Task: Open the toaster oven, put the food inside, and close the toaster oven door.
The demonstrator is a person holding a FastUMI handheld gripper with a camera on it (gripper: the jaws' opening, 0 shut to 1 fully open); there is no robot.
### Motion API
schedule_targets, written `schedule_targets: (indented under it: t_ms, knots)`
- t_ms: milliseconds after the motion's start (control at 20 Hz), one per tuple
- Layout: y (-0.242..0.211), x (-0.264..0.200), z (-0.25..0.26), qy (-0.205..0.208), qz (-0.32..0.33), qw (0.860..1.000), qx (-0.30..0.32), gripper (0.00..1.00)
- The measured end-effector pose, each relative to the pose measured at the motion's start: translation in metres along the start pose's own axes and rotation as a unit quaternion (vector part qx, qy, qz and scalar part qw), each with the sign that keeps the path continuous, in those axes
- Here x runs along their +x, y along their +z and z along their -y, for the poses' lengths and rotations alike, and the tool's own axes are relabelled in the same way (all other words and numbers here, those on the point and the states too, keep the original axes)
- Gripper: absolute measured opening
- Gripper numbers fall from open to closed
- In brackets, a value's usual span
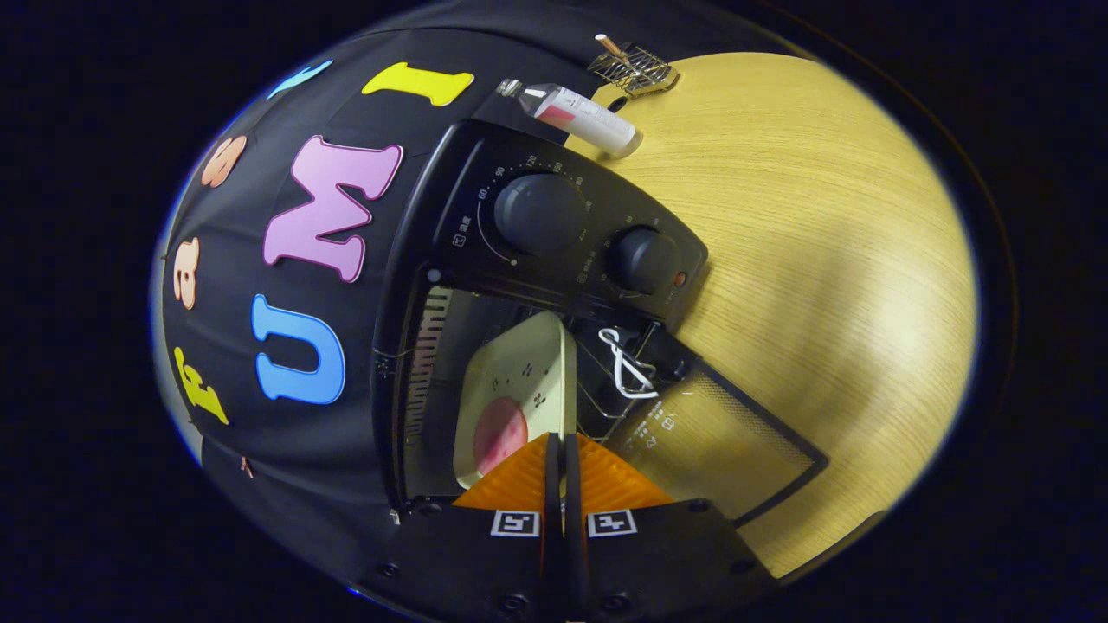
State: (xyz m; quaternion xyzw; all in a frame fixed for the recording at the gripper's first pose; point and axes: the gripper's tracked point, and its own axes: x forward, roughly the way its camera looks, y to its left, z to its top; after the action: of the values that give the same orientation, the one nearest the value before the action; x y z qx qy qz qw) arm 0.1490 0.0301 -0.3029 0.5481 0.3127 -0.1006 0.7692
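The gripper (563,450) has its jaws clenched on the near rim of a pale square plate (519,372), which sits inside the open toaster oven (554,242) just ahead of them — a pink round of food (499,433) lies on it. The glass door (718,441) hangs open beside the fingers; a bottle (576,112) lies on the wooden table (822,260) beyond.

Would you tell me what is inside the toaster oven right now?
A pale tray with a pink piece of food sits inside the toaster oven; the gripper pinches the tray's edge and covers its near end.
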Motion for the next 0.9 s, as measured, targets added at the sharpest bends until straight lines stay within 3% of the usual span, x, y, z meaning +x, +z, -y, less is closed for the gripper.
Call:
schedule_targets:
  t_ms: [300,650,800,900]
  knots:
    - [0.002,0.026,-0.013,0.005,0.021,1.000,-0.003,0.06]
    - [0.007,0.028,-0.011,-0.026,0.058,0.998,-0.026,0.08]
    - [-0.003,0.023,-0.013,-0.021,0.049,0.998,-0.034,0.18]
    - [-0.008,0.015,-0.015,-0.017,0.044,0.998,-0.043,0.32]
